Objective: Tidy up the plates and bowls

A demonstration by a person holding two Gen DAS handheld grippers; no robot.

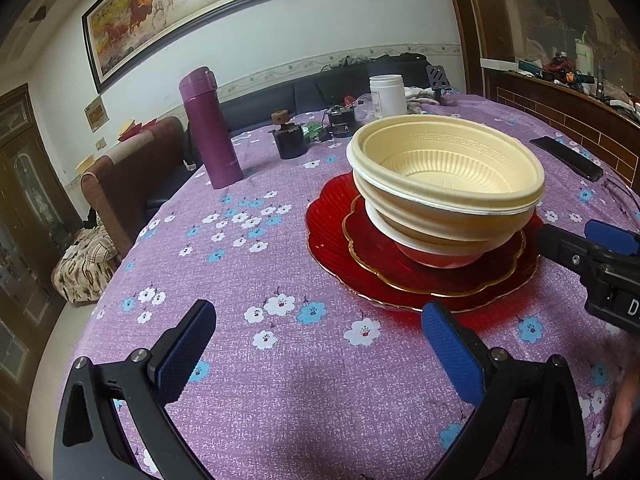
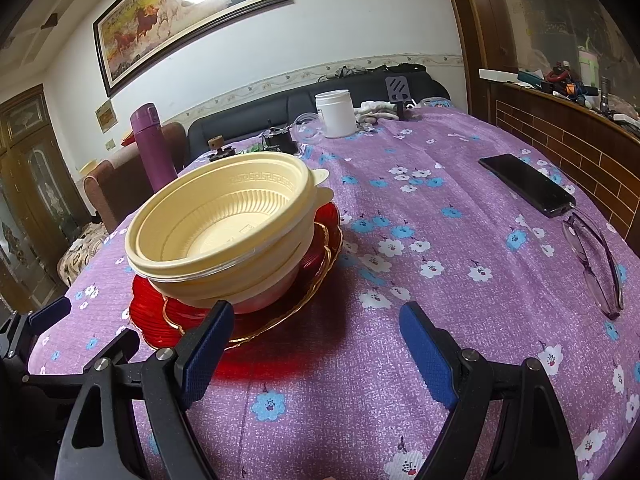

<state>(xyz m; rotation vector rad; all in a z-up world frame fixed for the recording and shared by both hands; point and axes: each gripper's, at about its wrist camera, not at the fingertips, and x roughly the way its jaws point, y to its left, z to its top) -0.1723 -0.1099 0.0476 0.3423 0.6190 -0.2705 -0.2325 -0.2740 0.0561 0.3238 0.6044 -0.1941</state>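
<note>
Tongs [image 2: 316, 344] agape, floral tablecloth [image 2: 440, 280], perhaps sofa [image 2: 248, 120] behind

Cream bowls [image 1: 448, 176] (nested) atop red plates [image 1: 332, 236].

Bottom bowl [image 1: 432, 254] mostly hidden under cream bowls [image 1: 448, 184] — right gripper [image 1: 600, 248] cut off by frame edge.

White letter "D" on the right tool's [image 1: 612, 272] black body, other print too blurred to read
</note>
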